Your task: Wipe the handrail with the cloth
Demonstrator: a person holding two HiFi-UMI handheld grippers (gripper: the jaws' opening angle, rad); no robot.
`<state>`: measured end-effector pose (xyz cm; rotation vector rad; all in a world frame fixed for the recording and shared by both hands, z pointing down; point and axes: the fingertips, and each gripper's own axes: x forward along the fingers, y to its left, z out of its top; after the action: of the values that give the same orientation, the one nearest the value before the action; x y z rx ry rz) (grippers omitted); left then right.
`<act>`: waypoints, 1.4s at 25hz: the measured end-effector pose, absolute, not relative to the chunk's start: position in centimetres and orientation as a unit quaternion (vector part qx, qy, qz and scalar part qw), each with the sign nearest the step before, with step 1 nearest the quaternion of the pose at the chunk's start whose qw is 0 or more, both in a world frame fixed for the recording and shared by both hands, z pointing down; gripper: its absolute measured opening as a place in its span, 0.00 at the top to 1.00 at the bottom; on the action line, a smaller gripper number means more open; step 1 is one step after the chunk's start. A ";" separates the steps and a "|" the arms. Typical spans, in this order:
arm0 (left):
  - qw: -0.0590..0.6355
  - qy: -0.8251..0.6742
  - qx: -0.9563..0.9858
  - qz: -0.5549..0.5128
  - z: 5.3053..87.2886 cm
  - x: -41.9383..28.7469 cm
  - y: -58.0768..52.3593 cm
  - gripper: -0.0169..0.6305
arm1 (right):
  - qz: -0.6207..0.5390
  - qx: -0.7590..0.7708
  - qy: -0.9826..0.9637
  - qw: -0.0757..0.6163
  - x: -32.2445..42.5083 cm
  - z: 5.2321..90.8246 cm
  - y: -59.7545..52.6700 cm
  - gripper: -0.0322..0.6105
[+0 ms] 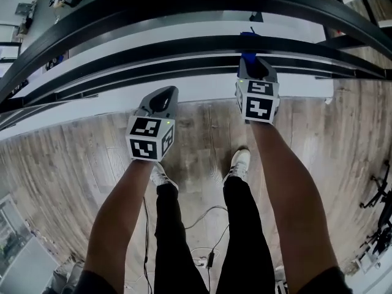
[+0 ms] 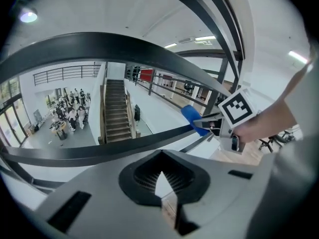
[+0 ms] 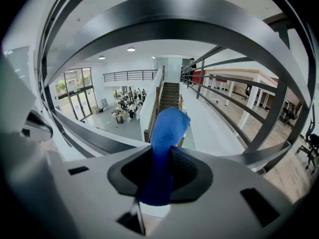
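Your right gripper (image 3: 159, 180) has its jaws pinched on a strip of blue cloth (image 3: 168, 128). The cloth stands up out of the jaws in the centre of the right gripper view, with its free end folded over. In the head view the same cloth pokes out ahead of the gripper at the upper right of centre. There it overlaps one of the middle bars of the curved black metal handrail (image 1: 184, 5). Whether it actually presses on the bar, you cannot tell from these views.

Your left gripper (image 2: 160, 185) has its jaws pressed together with nothing between them. They point past a dark rail bar that sweeps across the middle of the left gripper view. In the head view this gripper sits left of centre, lower in the frame than the right one and short of the bars.

The rail's bars arc across the top of the head view, with the thick top bar uppermost. Below them your feet, in white shoes (image 1: 239, 161), stand on the brown wood-plank floor (image 1: 79, 164). A thin cable (image 1: 202, 216) lies between your legs. Beyond the railing, a staircase (image 2: 115, 111) drops to a lower hall, where a group of people (image 2: 67, 116) stands at the left.
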<state>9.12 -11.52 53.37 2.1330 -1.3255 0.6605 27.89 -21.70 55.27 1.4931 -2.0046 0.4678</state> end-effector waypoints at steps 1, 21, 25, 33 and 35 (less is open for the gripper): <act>0.266 -0.488 0.795 0.245 53.2 10.3 -12.0 0.97 | 0.179 0.564 -0.751 0.293 29.2 55.2 -21.9 0.79; 0.265 -0.410 0.837 0.247 52.8 36.5 -16.8 0.97 | 0.195 0.597 -0.715 0.307 54.5 55.2 -26.0 0.79; 0.264 -0.398 0.842 0.251 52.7 39.9 -17.8 0.97 | 0.194 0.617 -0.696 0.311 60.6 55.2 -27.1 0.79; 0.260 -0.369 0.856 0.251 52.5 45.9 -19.0 0.97 | 0.190 0.648 -0.664 0.321 72.0 55.5 -28.8 0.79; 0.258 -0.367 0.858 0.250 52.5 46.3 -19.2 0.97 | 0.190 0.659 -0.650 0.326 74.5 55.5 -29.0 0.79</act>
<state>46.28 -19.23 52.46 2.3270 -0.9943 0.6787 74.49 -28.99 55.50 1.7280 -1.7034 0.4989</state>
